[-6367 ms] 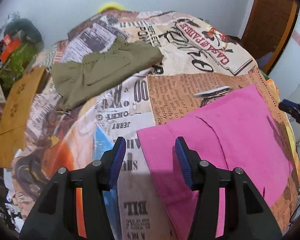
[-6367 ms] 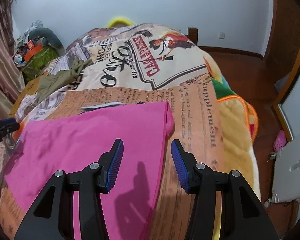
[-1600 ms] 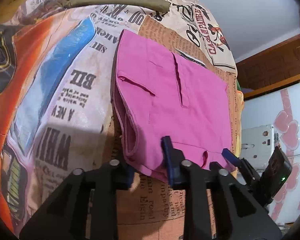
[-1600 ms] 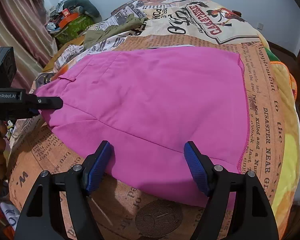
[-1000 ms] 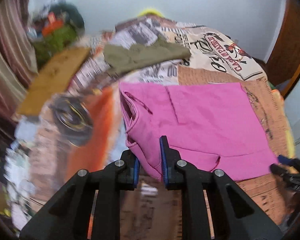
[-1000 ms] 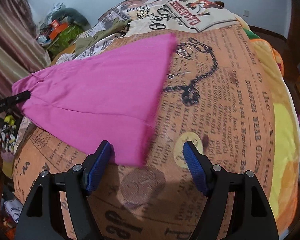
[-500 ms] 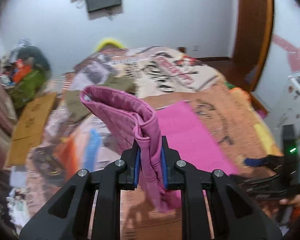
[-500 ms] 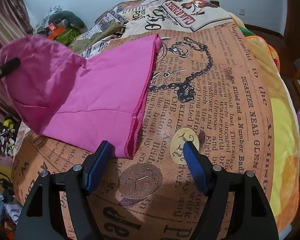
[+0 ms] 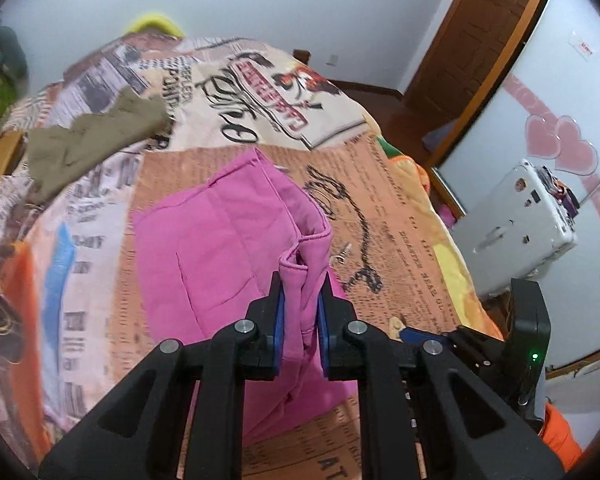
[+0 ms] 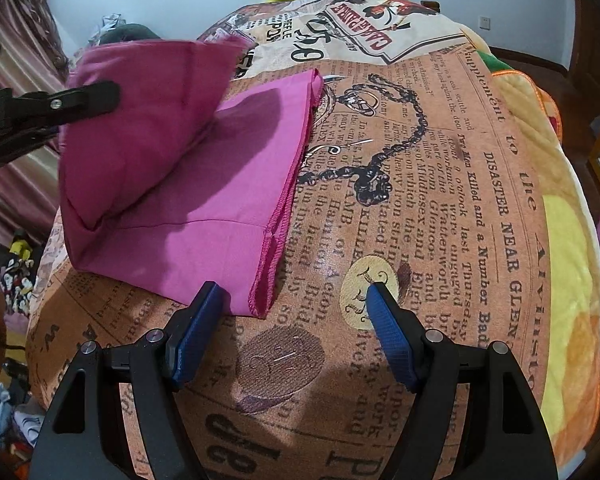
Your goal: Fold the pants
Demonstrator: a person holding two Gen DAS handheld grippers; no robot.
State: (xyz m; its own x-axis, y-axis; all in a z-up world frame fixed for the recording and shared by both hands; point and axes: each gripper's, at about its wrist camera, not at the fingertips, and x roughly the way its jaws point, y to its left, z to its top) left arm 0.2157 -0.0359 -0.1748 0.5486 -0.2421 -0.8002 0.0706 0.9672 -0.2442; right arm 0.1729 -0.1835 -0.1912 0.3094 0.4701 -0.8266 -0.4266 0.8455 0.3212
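Pink pants point(image 9: 220, 240) lie on the newspaper-print quilt point(image 9: 400, 240). One end is lifted and doubled over the rest. My left gripper point(image 9: 300, 292) holds that raised, bunched edge; its jaws are closing, with the fabric pressed between the blue pads. In the right wrist view the left gripper's finger point(image 10: 88, 98) pinches the raised pink flap at the left, above the flat part of the pants point(image 10: 204, 216). My right gripper point(image 10: 294, 288) stands open just above the quilt at the hemmed near corner of the pants, with nothing between its fingers. Its blue tip point(image 9: 412, 334) shows low right in the left wrist view.
An olive garment point(image 9: 92, 144) lies crumpled at the far left of the bed. A white appliance point(image 9: 516, 216) and a wooden door point(image 9: 480, 32) stand to the right of the bed. Clutter and a curtain point(image 10: 16, 60) lie beyond the bed's left edge.
My left gripper has carried the lifted end of the pants across over the flat part, toward the right gripper. The right gripper has stayed put.
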